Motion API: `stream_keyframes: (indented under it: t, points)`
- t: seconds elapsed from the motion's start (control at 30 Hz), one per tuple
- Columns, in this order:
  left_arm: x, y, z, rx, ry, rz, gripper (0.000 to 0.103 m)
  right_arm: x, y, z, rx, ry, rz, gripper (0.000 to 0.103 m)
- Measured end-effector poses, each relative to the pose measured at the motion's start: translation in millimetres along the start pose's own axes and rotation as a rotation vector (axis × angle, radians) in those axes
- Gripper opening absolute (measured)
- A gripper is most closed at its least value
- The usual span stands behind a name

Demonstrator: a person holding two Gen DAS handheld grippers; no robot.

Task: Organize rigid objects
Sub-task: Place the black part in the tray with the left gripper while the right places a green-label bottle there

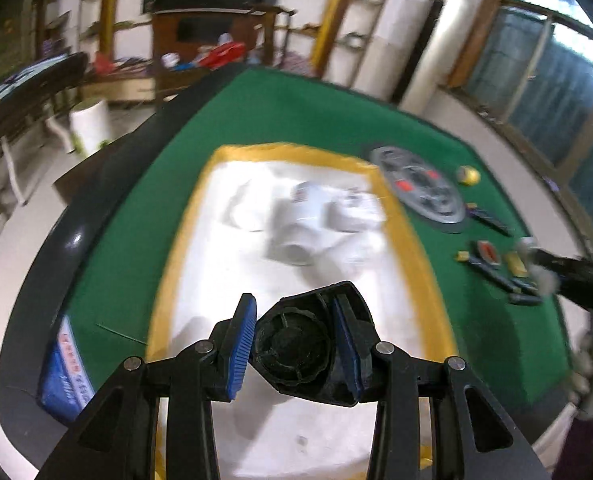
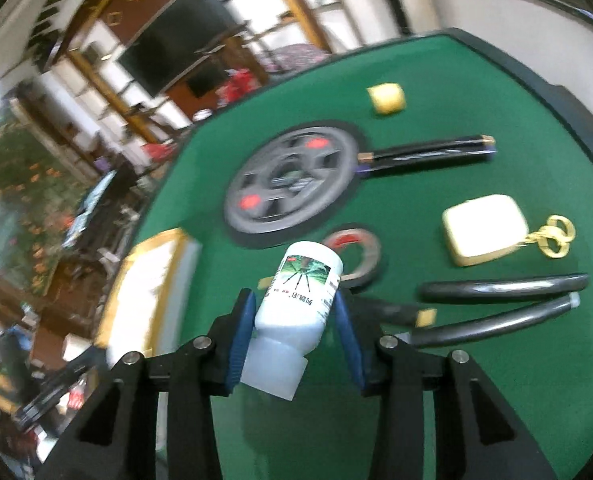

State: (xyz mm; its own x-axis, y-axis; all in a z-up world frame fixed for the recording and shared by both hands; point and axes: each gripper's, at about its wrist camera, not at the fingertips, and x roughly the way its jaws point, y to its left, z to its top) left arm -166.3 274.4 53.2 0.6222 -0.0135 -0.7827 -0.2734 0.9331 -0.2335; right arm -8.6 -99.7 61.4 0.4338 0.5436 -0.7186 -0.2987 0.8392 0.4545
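Note:
My left gripper (image 1: 292, 344) is shut on a black plastic part with a round ribbed cap (image 1: 296, 350) and holds it above a white tray with a yellow rim (image 1: 184, 248). Several white bottles (image 1: 296, 220) lie in the tray. My right gripper (image 2: 296, 320) is shut on a white bottle with a printed label (image 2: 296, 300) and holds it above the green table (image 2: 476, 392), right of the tray's corner (image 2: 152, 276).
On the green felt lie a grey wheel disc (image 2: 292, 188), a tape roll (image 2: 356, 252), a cream square case with gold rings (image 2: 484, 228), two black tubes (image 2: 504, 288), a black pen-like tool (image 2: 428, 154) and a yellow block (image 2: 386, 98). A blue packet (image 1: 66, 372) lies left of the tray.

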Motion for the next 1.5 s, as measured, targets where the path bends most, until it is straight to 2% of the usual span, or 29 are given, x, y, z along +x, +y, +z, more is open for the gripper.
stream_keyframes:
  t: [0.17,0.23,0.33,0.43,0.53,0.73,0.8,0.93,1.0,1.13,1.23,1.3,1.4,1.5]
  points:
    - [33,9,11,-0.004,0.057,0.095,0.042,8,56,-15,-0.082,0.056,0.089,0.04]
    - [41,12,17,-0.014,0.067,0.107,0.043,18,80,-23,-0.114,0.092,0.121,0.04]
    - [46,19,23,-0.052,0.078,0.094,0.045,32,110,-34,-0.168,0.13,0.139,0.04]
    - [43,23,24,-0.084,0.082,0.039,0.054,48,139,-44,-0.219,0.171,0.157,0.04]
    - [29,24,25,-0.091,0.045,0.011,0.054,61,163,-52,-0.266,0.195,0.16,0.04]
    - [-11,35,20,-0.126,-0.078,-0.028,0.056,87,206,-75,-0.4,0.266,0.14,0.04]
    - [-19,41,18,-0.145,-0.11,-0.028,0.061,99,215,-83,-0.441,0.301,0.12,0.04]
    - [-31,53,9,-0.173,-0.152,-0.023,0.061,122,229,-93,-0.501,0.354,0.037,0.04]
    - [-32,56,6,-0.177,-0.154,-0.021,0.061,133,233,-95,-0.537,0.351,-0.026,0.04]
    - [-30,62,2,-0.195,-0.143,-0.03,0.061,137,244,-94,-0.595,0.289,-0.128,0.04]
    - [-28,65,0,-0.208,-0.13,-0.034,0.061,141,242,-85,-0.594,0.247,-0.183,0.046]
    - [-29,65,-2,-0.209,-0.125,-0.04,0.061,139,239,-80,-0.571,0.236,-0.164,0.046]
    - [-32,61,-3,-0.202,-0.131,-0.029,0.061,112,225,-69,-0.498,0.192,-0.055,0.046]
    - [-35,58,-5,-0.207,-0.129,-0.031,0.063,80,210,-59,-0.468,0.108,-0.022,0.057]
